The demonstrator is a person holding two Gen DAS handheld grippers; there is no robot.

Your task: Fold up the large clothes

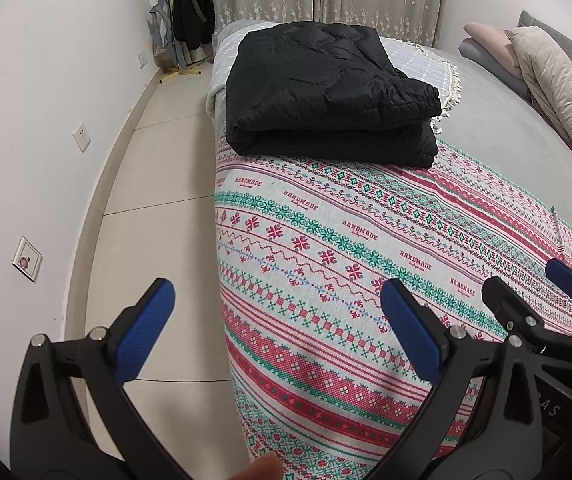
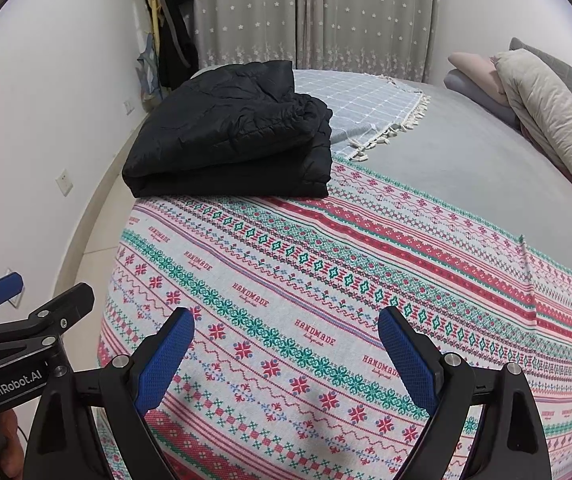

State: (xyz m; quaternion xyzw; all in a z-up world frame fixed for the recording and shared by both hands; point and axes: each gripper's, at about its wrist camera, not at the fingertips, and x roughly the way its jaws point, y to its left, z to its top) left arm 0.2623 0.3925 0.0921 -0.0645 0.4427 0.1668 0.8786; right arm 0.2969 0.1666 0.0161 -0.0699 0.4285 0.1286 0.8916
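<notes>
A black puffer jacket [image 1: 326, 92] lies folded into a thick rectangle on the far left part of the bed; it also shows in the right wrist view [image 2: 230, 136]. My left gripper [image 1: 278, 332] is open and empty, held above the near edge of the patterned blanket [image 1: 366, 264], well short of the jacket. My right gripper [image 2: 286, 356] is open and empty over the same blanket [image 2: 326, 280]. The right gripper shows at the right edge of the left wrist view [image 1: 526, 292], and the left gripper at the left edge of the right wrist view [image 2: 42, 292].
The bed has a grey sheet [image 1: 498, 120], a checked throw with tassels [image 2: 362, 108] behind the jacket, and pillows [image 1: 558, 92] at the right. A tiled floor [image 1: 158, 176] and white wall run along the left. Curtains [image 2: 326, 12] and hanging clothes [image 1: 190, 4] are at the back.
</notes>
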